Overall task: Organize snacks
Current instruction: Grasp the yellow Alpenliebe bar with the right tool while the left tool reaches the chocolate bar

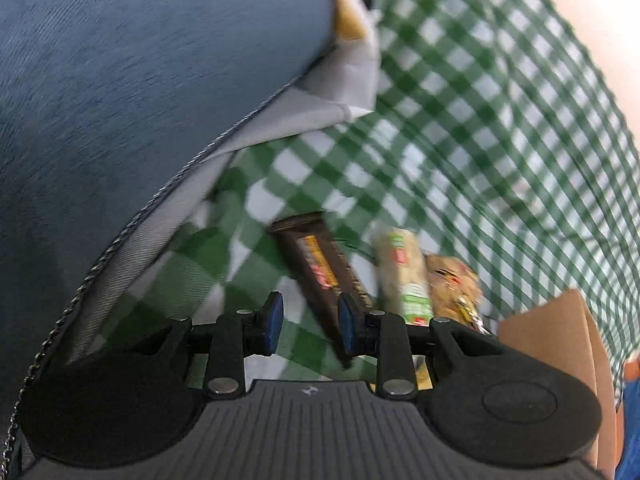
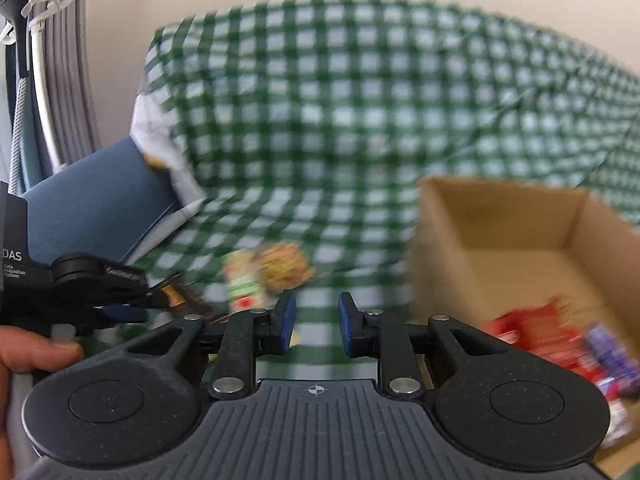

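Three snacks lie on the green checked cloth [image 1: 460, 128]: a dark brown bar [image 1: 316, 264], a beige and green packet [image 1: 402, 272] and a tan cookie packet [image 1: 454, 280]. My left gripper [image 1: 310, 322] is open and empty, low over the cloth, its right pad beside the brown bar. My right gripper [image 2: 316, 322] is open and empty above the cloth, just left of a cardboard box [image 2: 440, 240] that holds red and purple packets [image 2: 560, 340]. The same green packet [image 2: 244, 284] and cookie packet [image 2: 284, 266] show ahead of it, with the left gripper [image 2: 124, 312] at the brown bar.
A blue cushion [image 1: 140, 80] with a grey lining rises at the left of the cloth. White paper [image 1: 356, 40] pokes out behind it. The box corner [image 1: 560, 340] stands at the right in the left wrist view. A cream wall backs the table.
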The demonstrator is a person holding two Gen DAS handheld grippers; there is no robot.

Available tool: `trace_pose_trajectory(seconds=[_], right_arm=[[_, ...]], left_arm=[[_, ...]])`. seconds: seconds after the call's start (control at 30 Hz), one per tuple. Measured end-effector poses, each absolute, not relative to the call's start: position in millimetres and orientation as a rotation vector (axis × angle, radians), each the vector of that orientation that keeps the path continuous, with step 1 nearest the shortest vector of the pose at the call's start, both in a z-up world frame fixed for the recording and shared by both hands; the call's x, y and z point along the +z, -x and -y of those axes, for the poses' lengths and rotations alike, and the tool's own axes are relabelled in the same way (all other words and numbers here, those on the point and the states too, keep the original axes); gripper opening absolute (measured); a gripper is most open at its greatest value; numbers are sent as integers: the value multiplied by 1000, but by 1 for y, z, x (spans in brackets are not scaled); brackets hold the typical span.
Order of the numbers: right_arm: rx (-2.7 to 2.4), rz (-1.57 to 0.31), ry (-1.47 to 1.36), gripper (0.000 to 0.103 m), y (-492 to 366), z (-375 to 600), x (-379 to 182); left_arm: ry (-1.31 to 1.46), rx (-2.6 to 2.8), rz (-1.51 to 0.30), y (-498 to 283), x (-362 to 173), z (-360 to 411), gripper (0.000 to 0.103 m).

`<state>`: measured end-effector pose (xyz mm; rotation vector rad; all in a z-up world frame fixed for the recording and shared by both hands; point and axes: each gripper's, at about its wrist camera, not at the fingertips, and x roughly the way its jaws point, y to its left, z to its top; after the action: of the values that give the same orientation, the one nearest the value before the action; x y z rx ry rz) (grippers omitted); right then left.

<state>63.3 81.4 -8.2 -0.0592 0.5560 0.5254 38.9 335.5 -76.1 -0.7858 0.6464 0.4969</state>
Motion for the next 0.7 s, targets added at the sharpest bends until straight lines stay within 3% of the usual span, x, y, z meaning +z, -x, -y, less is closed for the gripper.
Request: trace_pose_trajectory(seconds=[0.3,0.5,0.57,0.7], right_arm=[[518,-826,-46,62,-109,-140,-55],[477,-913,-71,64,-130,-155,-76],[473,-921,-14,61,-128,-159,-80],[474,-885,125,17,-120,-151,-81]], left_arm=[[810,495,-625,-42,-79,-352,33],[770,461,-647,-56,-82,-347,38],[745,457,-659,-62,-83,-344,42],[655,476,-686,-76,-83,-335,60]])
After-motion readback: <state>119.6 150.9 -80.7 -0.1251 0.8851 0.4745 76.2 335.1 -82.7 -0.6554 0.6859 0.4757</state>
